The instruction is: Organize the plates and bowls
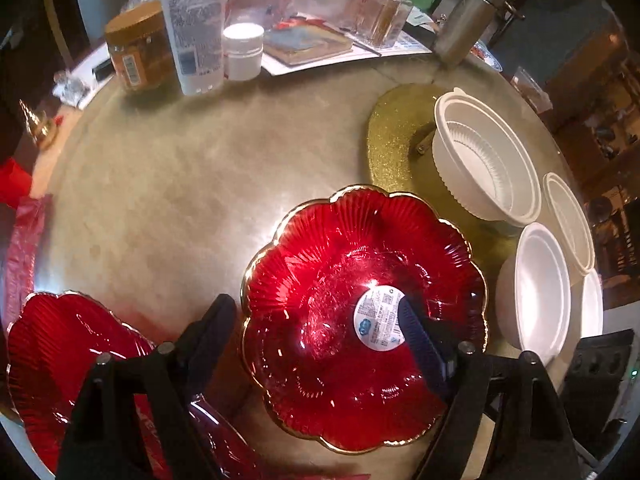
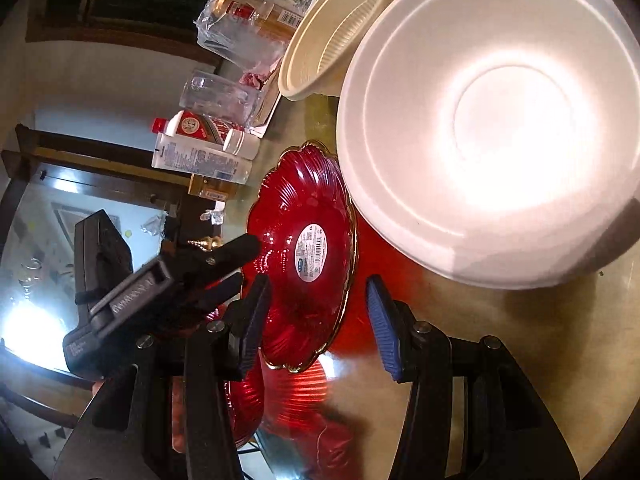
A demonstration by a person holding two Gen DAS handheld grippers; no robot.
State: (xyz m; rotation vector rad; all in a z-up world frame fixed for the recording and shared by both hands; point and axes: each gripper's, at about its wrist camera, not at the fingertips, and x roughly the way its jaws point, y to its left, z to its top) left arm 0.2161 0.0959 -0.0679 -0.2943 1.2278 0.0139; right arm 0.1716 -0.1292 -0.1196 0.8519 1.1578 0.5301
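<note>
A red scalloped glass plate with a gold rim and a white sticker [image 1: 360,316] lies on the round table, and it also shows in the right wrist view [image 2: 308,248]. My left gripper [image 1: 316,320] is open, its fingers straddling this plate's left part. A second red plate [image 1: 60,360] lies at the lower left. A ribbed white bowl stack [image 1: 486,160] stands on a gold glitter mat. A smooth white bowl [image 1: 536,288] sits right of the plate and fills the right wrist view [image 2: 488,120]. My right gripper [image 2: 316,320] is open and empty, just before the white bowl and the red plate's edge.
The far table edge holds an amber jar [image 1: 138,52], a white tube [image 1: 196,20], a small white jar [image 1: 243,51], a book [image 1: 308,42], glass bottles [image 1: 384,8] and a steel flask [image 1: 466,20]. More white bowls [image 1: 568,220] sit at the right edge.
</note>
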